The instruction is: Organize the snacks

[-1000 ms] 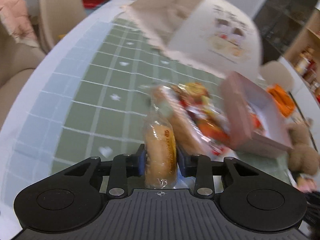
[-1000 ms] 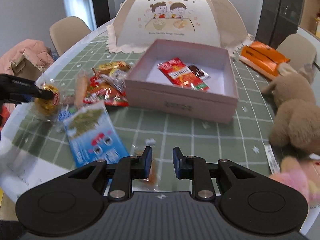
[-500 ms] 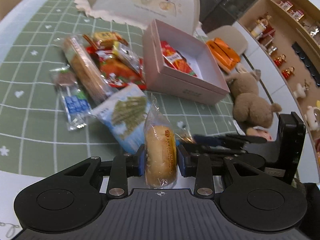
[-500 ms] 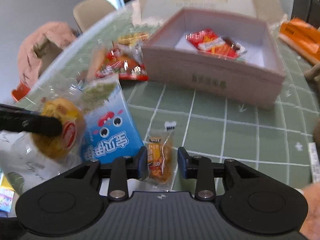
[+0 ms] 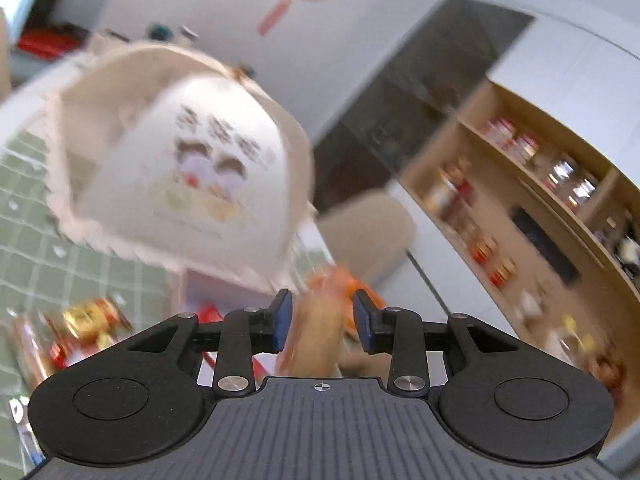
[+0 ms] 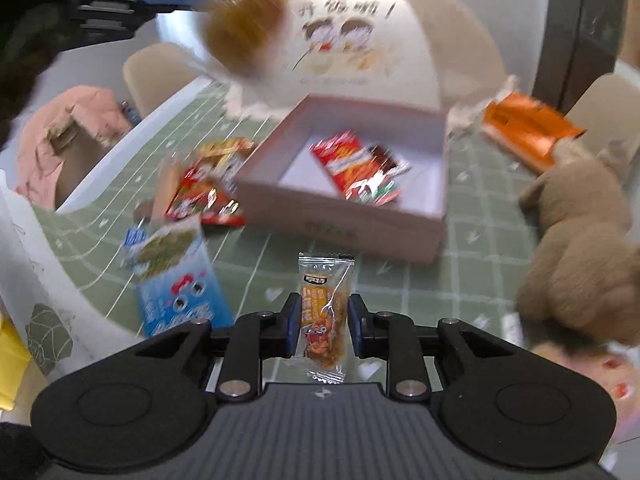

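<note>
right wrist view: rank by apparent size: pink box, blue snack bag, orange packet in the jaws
1. pink box, the largest though farthest.
2. blue snack bag.
3. orange packet, smallest in the picture though nearest the camera, so truly smallest.

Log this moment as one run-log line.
left hand-held gripper: holds wrapped bun | right hand-held gripper: jaws just closing on small orange packet | pink box: two packets inside

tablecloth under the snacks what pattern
Green tablecloth with a white grid and small white hearts, clearest in the right wrist view.
</note>
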